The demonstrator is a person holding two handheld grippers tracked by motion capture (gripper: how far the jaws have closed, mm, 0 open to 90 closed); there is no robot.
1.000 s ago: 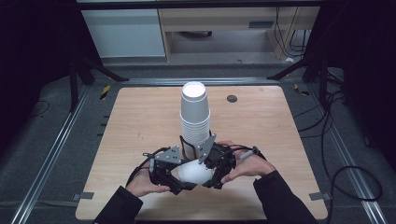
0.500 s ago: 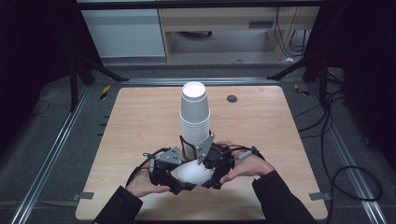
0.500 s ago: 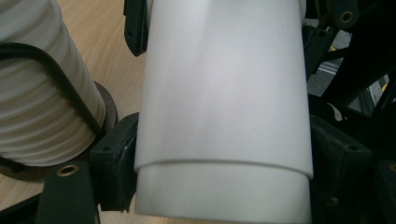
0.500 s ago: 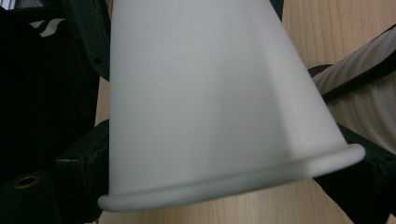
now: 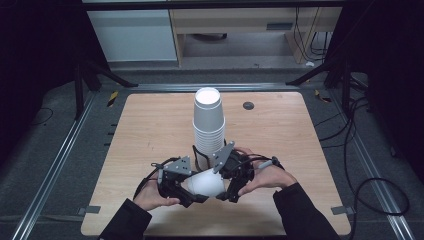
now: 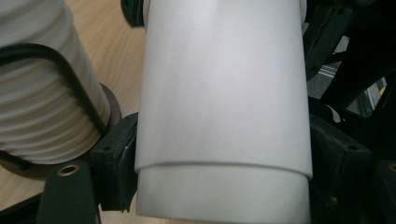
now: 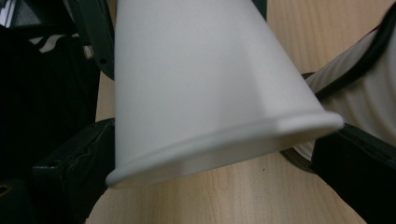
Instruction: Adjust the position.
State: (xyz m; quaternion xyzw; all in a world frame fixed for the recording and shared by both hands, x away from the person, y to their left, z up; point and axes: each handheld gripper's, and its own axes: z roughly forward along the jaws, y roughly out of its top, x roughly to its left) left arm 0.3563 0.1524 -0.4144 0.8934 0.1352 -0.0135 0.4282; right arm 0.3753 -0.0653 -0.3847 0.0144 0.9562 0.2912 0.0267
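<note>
Two grippers, your left gripper and right gripper, pinch one white cup between their fingers, lying sideways above the desk, probably to separate nested cups; the cup stack stands just beyond.

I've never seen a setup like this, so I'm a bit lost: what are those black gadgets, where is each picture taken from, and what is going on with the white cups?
There is no robot here. A person holds a black two-jaw tool in each hand: the left gripper and the right gripper. The high view looks down on the wooden table from above. The other two pictures come from small cameras riding on each gripper, looking along its jaws. On the table stands a tall stack of cups. In front of it, both grippers clamp one white cup lying on its side between them. Near the far edge sits a small dark disc.
</note>
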